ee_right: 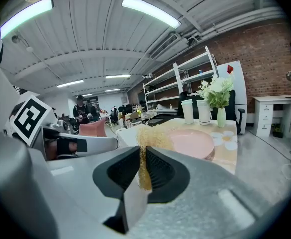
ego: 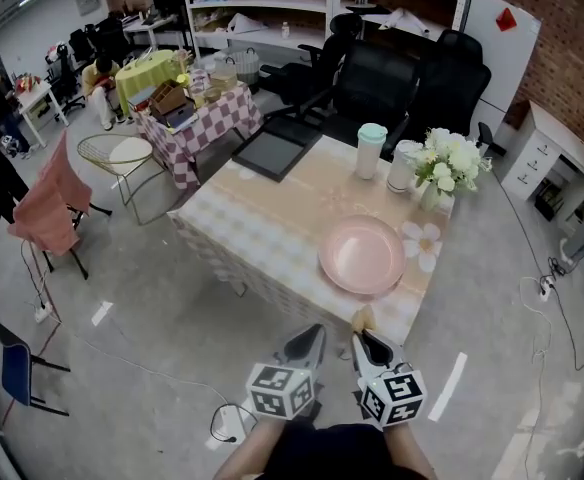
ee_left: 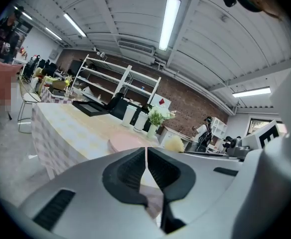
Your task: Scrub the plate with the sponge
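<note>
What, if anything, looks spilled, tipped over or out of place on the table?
Only the black tray at the far corner: it seems to jut past the table edge. The pink plate lies flat, and the mint cup, the white cup and the flower vase stand upright.

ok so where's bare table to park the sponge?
Widest bare patch: table's left half, from the black tray to the near edge, left of the pink plate. Narrow strip right of the plate. Far right corner is crowded: two cups and the flower vase.
</note>
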A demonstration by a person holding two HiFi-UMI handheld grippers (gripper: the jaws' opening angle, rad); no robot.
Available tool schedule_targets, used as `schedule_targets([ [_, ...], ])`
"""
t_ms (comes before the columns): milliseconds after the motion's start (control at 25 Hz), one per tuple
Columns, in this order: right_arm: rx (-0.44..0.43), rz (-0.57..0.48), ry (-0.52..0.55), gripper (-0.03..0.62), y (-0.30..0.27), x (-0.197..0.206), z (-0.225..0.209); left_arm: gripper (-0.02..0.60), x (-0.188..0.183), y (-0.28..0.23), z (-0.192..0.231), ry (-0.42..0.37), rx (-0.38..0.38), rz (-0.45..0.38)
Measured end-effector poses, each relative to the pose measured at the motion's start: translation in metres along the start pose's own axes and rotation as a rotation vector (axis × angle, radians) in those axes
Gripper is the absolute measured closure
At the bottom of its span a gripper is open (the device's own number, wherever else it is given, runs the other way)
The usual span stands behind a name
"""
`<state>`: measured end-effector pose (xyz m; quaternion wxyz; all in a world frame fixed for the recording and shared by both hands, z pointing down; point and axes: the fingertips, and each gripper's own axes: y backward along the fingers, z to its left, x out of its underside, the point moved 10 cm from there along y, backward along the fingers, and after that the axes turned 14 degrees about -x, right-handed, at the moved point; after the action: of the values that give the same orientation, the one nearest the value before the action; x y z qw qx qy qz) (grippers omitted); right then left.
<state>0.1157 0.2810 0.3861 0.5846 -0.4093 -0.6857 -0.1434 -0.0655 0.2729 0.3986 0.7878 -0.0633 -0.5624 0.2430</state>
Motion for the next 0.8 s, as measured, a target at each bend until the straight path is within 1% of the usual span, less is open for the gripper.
schedule_targets([
  [400,0.032,-0.006,0.004,0.551,-0.05,-0.021,-0.022,0.56,-0.031,-0.048,0.029,-0.013,0.038,0.001],
  [600,0.052,-0.011,0.018,0.551,-0.072,-0.032,-0.03,0.56,-0.047,-0.062,0.046,-0.024,0.045,-0.002],
  [800,0.076,-0.016,0.013,0.551,-0.089,-0.034,-0.037,0.56,-0.055,-0.075,0.063,-0.028,0.047,0.0],
])
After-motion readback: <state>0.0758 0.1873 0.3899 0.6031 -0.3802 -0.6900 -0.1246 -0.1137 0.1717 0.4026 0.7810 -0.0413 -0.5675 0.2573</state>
